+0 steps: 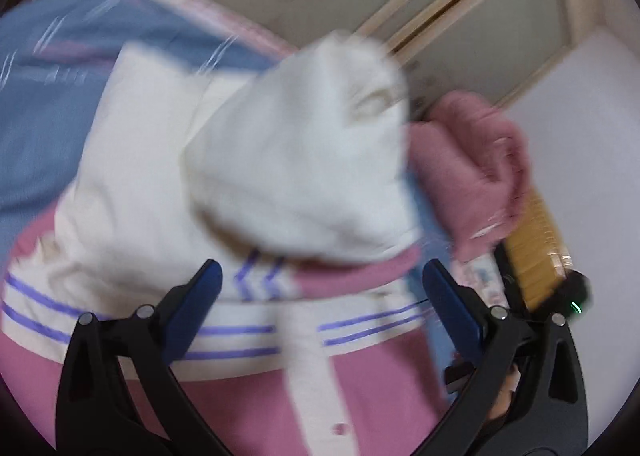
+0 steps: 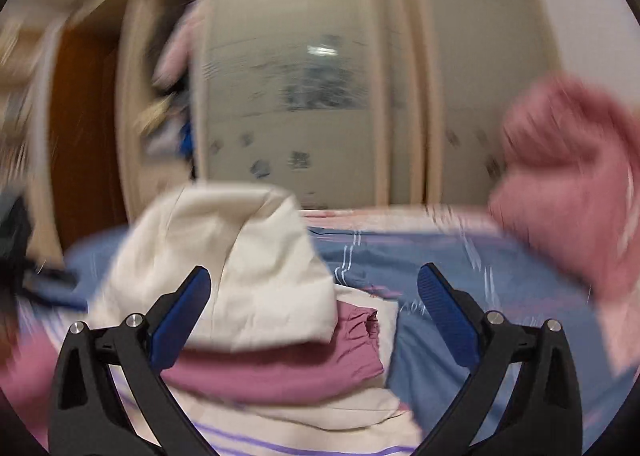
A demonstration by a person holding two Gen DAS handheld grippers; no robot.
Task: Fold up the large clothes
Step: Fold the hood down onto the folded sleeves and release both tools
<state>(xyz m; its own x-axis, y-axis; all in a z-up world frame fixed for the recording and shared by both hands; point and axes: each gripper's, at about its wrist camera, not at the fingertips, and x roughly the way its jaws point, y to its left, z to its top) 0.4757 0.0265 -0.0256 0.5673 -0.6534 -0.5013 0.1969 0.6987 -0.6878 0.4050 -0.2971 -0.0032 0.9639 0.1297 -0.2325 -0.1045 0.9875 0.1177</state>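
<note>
Garment: your pink-and-cream cardigan (image 1: 248, 336) with purple stripes lies on the bed, its cream hood (image 1: 296, 159) flopped over the body just ahead of you.
Bed: blue striped sheet (image 2: 460, 296) under it; a separate pink bundle (image 2: 572, 183) sits off to the right.
Left gripper (image 1: 322, 296): jaws spread wide, nothing between them, hovering over the striped band.
Right gripper (image 2: 314, 304): equally wide and empty, facing the hood.
Step, as I judge it: choosing new hold points for another fold.
Advice: pinch one layer at matching edges, lift evenly, flatten the hood first.
Backdrop: wardrobe doors (image 2: 300, 95), blurred.
</note>
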